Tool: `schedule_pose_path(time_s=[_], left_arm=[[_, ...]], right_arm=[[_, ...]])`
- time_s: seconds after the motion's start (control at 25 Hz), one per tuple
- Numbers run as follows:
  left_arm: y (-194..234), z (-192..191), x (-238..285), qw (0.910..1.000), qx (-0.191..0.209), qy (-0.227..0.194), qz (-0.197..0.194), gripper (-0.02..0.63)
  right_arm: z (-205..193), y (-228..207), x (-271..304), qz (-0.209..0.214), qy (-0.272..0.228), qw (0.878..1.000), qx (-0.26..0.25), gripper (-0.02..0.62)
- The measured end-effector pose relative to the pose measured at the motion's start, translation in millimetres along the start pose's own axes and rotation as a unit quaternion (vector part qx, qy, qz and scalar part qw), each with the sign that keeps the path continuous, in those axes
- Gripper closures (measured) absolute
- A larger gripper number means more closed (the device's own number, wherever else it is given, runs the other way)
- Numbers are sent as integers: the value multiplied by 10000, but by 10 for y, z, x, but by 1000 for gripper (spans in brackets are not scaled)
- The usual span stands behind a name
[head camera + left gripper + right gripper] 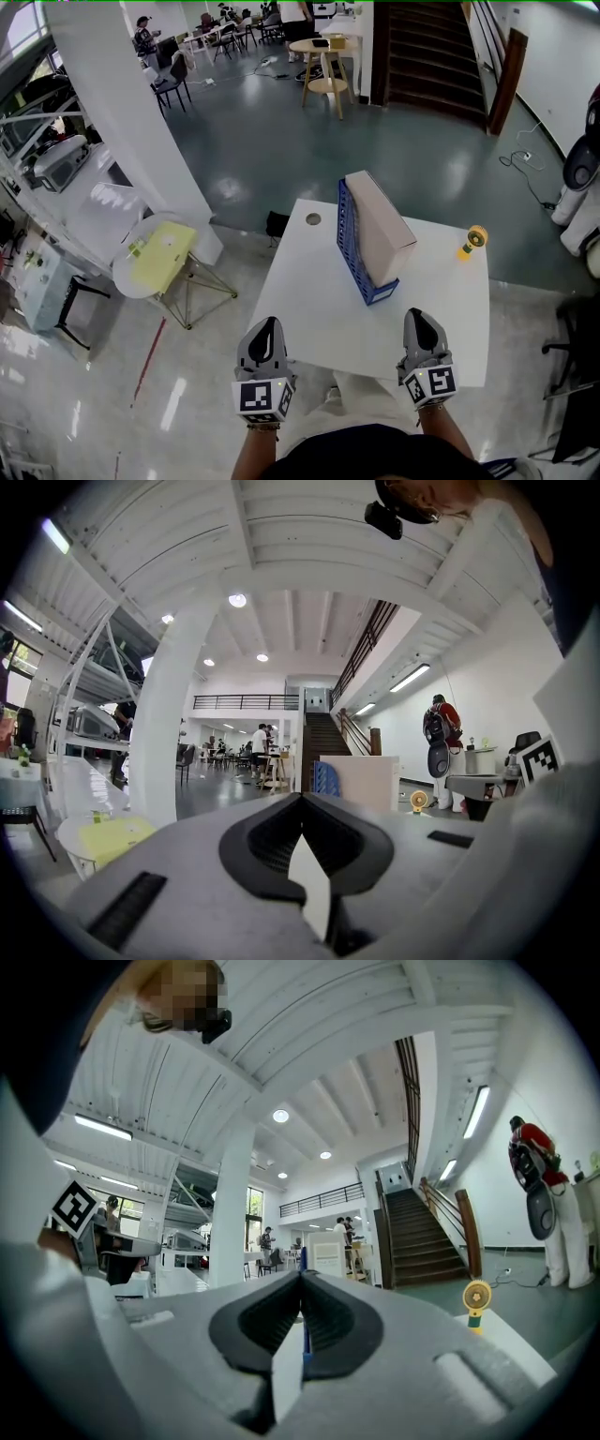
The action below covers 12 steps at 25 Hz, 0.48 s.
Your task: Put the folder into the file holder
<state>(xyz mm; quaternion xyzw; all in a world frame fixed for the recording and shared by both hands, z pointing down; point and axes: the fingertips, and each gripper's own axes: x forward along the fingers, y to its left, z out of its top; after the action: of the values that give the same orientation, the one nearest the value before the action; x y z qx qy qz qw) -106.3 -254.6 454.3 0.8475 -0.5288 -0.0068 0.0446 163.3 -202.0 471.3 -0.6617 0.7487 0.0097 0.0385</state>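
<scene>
Beige card was the material of the folder, a thick, box-like piece with a plain, unmarked face. It stood on edge inside the blue slatted file holder, towards the far side of the white table. Its top rose clear above the holder's wall.

I noted that both sets of tongs were at the table's near edge, well apart from the folder, which lay ahead of them. Its long axis ran away from me, angled slightly to the far left. The right gripper was the nearer of the two, almost in line with the folder's near end. The left gripper sat further off to the side.

Both pairs of jaws were together, with nothing between them.

I judged the folder seated, so no further reach seemed called for.
</scene>
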Motion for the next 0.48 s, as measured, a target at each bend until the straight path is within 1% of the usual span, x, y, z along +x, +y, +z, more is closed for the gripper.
schedule_pose_path(time_s=[0.16,0.32,0.48], left_arm=[[-28,18,-19,10000,1,-11,-28,607],[-14,13,-35,10000,11,-19,-32,607],[27,10,-54,10000,-7,-22,-9,607]], right_arm=[[-31,-23,-38,6,35,10000,-30,597],[56,2,-41,4,17,10000,-28,597],[39,35,-17,15,47,10000,-58,597]])
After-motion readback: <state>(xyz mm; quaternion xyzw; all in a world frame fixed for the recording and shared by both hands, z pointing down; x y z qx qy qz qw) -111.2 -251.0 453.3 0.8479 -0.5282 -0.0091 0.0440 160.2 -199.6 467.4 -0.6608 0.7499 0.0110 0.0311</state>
